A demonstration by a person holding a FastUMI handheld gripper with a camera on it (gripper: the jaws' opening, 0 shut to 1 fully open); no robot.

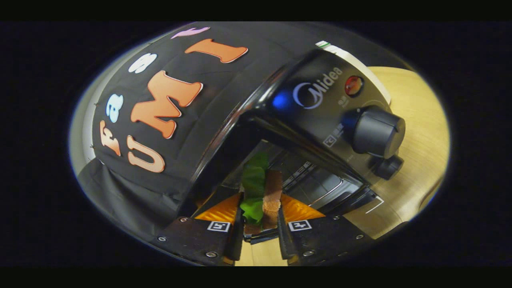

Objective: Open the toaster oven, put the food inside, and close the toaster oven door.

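My gripper (pixel 261 218) is shut on a sandwich (pixel 264 192) with green lettuce and brown bread, held on edge between the two fingers (pixel 236 232). The sandwich points into the open mouth of the black toaster oven (pixel 316 100), whose dark cavity with a wire rack (pixel 308 180) lies just ahead of the fingertips. The whole scene looks strongly tilted. The oven's control panel with a red lamp (pixel 354 85), a large knob (pixel 378 132) and a smaller knob (pixel 387 167) sits to the right of the opening. The lowered door is mostly hidden beneath my fingers.
A light wooden table (pixel 416 160) carries the oven and shows to the right of it and between my fingers. The black cloth wall (pixel 160 120) of the booth rises to the left of the oven.
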